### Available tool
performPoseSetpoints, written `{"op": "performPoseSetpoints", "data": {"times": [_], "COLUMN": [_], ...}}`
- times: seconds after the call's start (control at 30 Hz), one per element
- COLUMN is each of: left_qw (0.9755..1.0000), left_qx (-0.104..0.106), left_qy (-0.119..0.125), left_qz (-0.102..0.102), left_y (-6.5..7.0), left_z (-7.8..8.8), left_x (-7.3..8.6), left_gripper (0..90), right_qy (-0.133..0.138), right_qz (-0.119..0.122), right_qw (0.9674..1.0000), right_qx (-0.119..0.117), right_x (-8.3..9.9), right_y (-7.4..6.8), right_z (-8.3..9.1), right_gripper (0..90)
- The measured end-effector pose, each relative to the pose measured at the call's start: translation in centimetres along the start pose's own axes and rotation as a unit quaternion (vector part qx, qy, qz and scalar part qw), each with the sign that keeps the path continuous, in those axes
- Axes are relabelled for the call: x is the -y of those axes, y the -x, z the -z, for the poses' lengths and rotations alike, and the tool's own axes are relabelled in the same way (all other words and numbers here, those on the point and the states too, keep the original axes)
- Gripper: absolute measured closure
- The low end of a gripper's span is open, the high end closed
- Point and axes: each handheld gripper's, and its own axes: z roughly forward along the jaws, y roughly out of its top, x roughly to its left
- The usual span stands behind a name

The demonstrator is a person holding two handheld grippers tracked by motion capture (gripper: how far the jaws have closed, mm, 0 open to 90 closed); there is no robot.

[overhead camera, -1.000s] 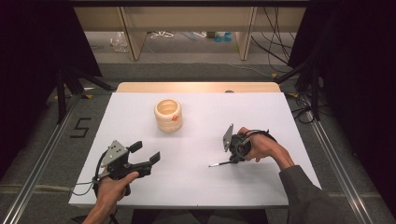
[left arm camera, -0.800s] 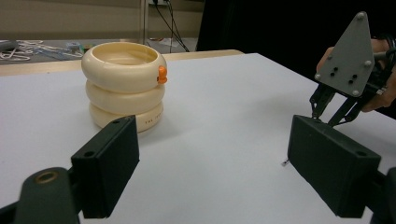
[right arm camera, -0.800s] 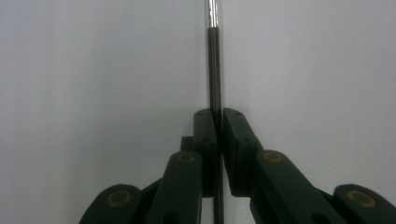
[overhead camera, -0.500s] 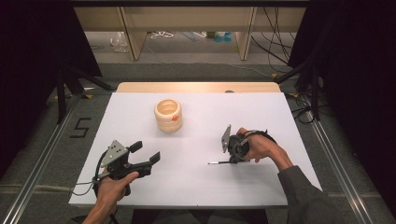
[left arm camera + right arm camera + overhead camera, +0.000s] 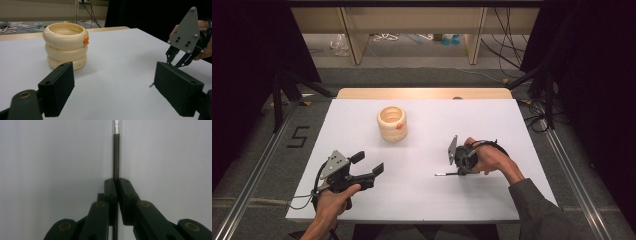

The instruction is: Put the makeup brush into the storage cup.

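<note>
Right gripper (image 5: 458,168), right of the cream ringed cup (image 5: 392,123), is being pinched on a thin dark rod (image 5: 116,155); the rod's far end is being cut off.

Wide open white table (image 5: 422,200) here: bare surface through the centre and lower middle of the frame. One obstacle stands upper centre-left, the cream ribbed ring-stacked cup (image 5: 392,123), upright, well apart from both hands. At centre right, the thin dark metal rod (image 5: 447,174) juts leftward from the right gripper (image 5: 460,173), low over the table.
</note>
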Motion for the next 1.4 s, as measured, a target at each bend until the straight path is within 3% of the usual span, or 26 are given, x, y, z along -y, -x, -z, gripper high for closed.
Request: {"op": "performPoseSetpoints", "data": {"times": [0.17,0.23,0.33,0.37,0.5,0.63,0.7,0.77,0.97,1.17,1.23,1.27,1.3,1.33,1.4], "left_qw": [1.0,1.0,1.0,1.0,1.0,1.0,1.0,1.0,1.0,1.0,1.0,1.0,1.0,1.0,1.0], "left_qx": [0.0,0.0,0.0,0.0,-0.001,-0.001,-0.001,-0.001,-0.002,-0.001,-0.001,-0.003,-0.004,-0.004,-0.004], "left_qy": [0.001,0.001,0.001,0.0,0.001,0.002,0.002,0.002,0.001,0.001,0.001,0.003,0.003,0.003,0.003], "left_qz": [0.0,0.0,0.0,-0.001,0.0,0.0,0.0,0.0,0.0,0.0,-0.001,0.001,0.001,0.001,0.001], "left_y": [-0.1,0.0,0.0,0.0,0.0,-0.1,-0.1,-0.1,-0.1,-0.1,-0.1,-0.1,-0.2,-0.2,-0.2], "left_z": [0.1,0.1,0.1,0.1,0.1,0.1,0.1,0.1,0.1,0.1,0.1,0.1,0.1,0.1,0.1], "left_x": [0.0,0.0,0.0,0.0,0.0,0.0,0.0,0.0,0.0,-0.1,-0.1,-0.1,-0.1,-0.1,-0.1], "left_gripper": [15.9,16.0,15.9,16.0,16.0,16.0,15.9,16.0,15.9,16.0,15.9,15.9,15.9,16.0,15.9], "right_qy": [0.012,0.036,0.052,0.056,0.096,0.153,0.181,0.2,0.259,0.322,0.34,0.351,0.353,0.363,0.375], "right_qz": [-0.01,0.007,0.008,-0.002,-0.007,-0.037,-0.054,-0.088,-0.151,-0.179,-0.18,-0.185,-0.184,-0.188,-0.192], "right_qw": [0.9999,0.9993,0.9986,0.9984,0.9952,0.9869,0.9813,0.9749,0.9515,0.9269,0.9202,0.9146,0.9142,0.9089,0.9041], "right_qx": [-0.001,0.004,0.01,0.006,0.015,0.035,0.036,0.044,0.068,0.073,0.072,0.077,0.074,0.079,0.073], "right_x": [0.2,0.3,0.6,0.7,1.1,1.6,1.9,2.2,3.0,3.3,3.2,3.2,3.1,3.1,3.1], "right_y": [0.1,0.5,0.7,0.7,1.1,1.8,2.0,2.1,2.8,2.8,2.8,2.8,2.8,2.8,2.8], "right_z": [0.1,0.2,0.5,0.6,1.3,1.8,2.1,2.3,2.9,3.4,3.6,3.6,3.7,3.8,3.9], "right_gripper": [85.7,85.7,85.7,85.7,85.7,85.7,85.7,85.7,85.7,85.7,85.7,85.7,85.7,85.7,85.7]}}
